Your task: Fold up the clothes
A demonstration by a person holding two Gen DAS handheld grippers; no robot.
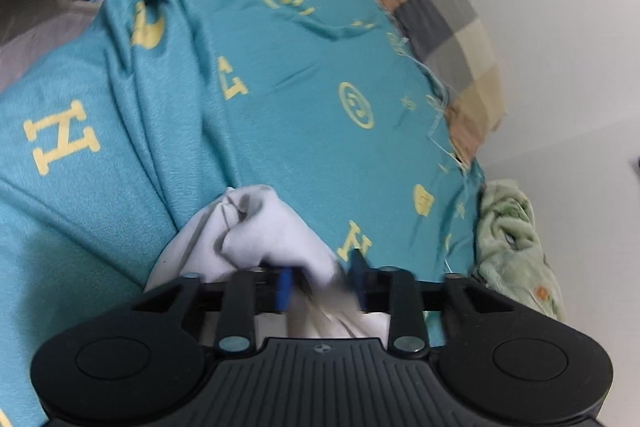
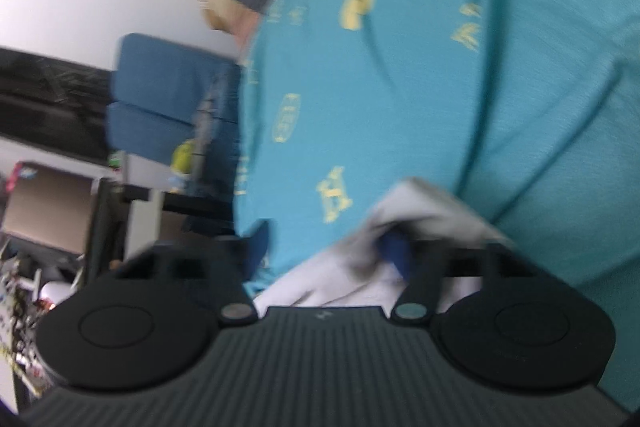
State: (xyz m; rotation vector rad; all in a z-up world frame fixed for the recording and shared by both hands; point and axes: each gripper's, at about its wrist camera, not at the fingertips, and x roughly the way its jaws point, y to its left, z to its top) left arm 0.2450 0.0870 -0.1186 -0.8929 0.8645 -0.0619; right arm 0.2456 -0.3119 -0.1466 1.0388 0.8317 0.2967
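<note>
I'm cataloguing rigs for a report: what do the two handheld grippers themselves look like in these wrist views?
Both match: the left gripper and right gripper have black ribbed bodies with a small central logo, two round black discs at the sides, black linkage arms on silver pivot bolts, and blue fingertips. No cables, hands or sleeves show.

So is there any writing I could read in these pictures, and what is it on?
"H": big yellow letter printed on the teal bedspread, repeated across it and visible in both wrist views.
Other yellow marks on the bedspread, such as round emblems and smaller letters: too distorted or blurred to read.
Small emblem on the left claw housing: too small to read.
White garment: no text visible.
</note>
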